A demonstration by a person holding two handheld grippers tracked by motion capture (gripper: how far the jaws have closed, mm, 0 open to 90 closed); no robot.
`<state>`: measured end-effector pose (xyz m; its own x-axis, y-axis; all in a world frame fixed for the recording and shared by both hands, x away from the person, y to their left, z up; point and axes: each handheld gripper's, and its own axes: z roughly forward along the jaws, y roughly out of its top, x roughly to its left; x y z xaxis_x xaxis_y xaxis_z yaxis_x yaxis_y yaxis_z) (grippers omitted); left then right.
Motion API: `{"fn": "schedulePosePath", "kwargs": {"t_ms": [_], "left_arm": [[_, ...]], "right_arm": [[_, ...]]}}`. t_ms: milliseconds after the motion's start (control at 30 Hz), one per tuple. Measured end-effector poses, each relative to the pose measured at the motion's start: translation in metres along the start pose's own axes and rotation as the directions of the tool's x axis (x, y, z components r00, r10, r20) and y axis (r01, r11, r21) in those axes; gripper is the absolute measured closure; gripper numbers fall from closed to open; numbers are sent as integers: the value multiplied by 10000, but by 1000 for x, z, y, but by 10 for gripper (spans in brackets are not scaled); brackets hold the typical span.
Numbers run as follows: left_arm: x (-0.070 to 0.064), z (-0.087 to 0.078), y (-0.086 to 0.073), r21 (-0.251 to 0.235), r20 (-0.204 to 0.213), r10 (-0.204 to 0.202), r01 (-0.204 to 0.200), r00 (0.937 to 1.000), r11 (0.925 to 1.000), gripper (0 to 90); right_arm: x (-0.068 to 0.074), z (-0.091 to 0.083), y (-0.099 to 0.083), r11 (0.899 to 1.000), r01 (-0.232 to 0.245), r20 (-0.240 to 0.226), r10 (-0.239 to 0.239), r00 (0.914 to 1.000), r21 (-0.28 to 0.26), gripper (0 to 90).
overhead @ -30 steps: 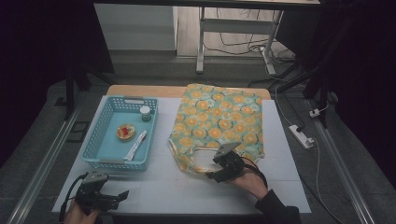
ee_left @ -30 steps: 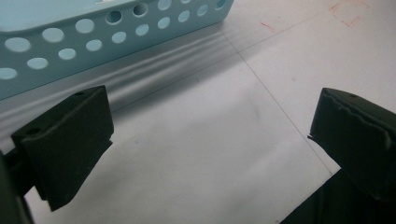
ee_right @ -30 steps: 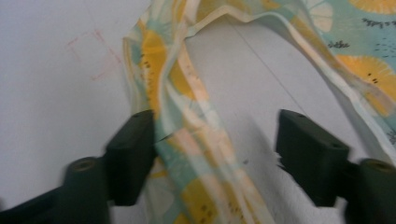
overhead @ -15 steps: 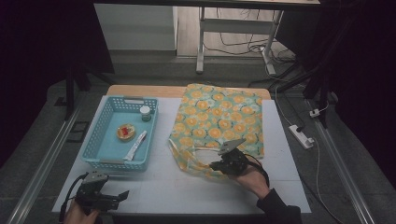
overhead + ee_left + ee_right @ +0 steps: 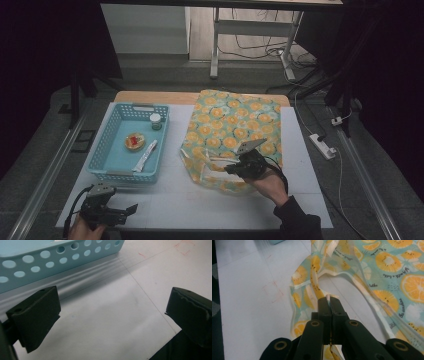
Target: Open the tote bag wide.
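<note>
A light-blue perforated basket (image 5: 111, 167) stood on the white surface (image 5: 170, 200), just ahead of the left fingers (image 5: 37, 315) and well to the left of the right fingers. Inside it lay three things — a small green-lidded jar (image 5: 156, 120) at the far corner, a round yellow item with a red centre (image 5: 134, 141), and a white tube (image 5: 145, 155) nearest the fingers. A white power strip (image 5: 324, 145) lay on the floor beyond the surface's right edge.

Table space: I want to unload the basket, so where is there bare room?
Free: the white strip between the blue basket and the orange-print bag, and the front edge between the left gripper and the right gripper. The bag's near handle end is crowded.
</note>
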<state>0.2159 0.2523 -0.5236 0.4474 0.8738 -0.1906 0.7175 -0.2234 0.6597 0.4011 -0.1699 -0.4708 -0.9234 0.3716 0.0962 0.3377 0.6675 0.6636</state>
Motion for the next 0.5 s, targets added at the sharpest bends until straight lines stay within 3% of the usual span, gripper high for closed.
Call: {"fn": "schedulePosePath", "kwargs": {"t_ms": [500], "left_arm": [[0, 0, 0, 30, -17, -28, 28, 10000, 10000, 0]], "right_arm": [[-27, -13, 25, 9982, -88, 627, 126, 9980, -591, 887]]}}
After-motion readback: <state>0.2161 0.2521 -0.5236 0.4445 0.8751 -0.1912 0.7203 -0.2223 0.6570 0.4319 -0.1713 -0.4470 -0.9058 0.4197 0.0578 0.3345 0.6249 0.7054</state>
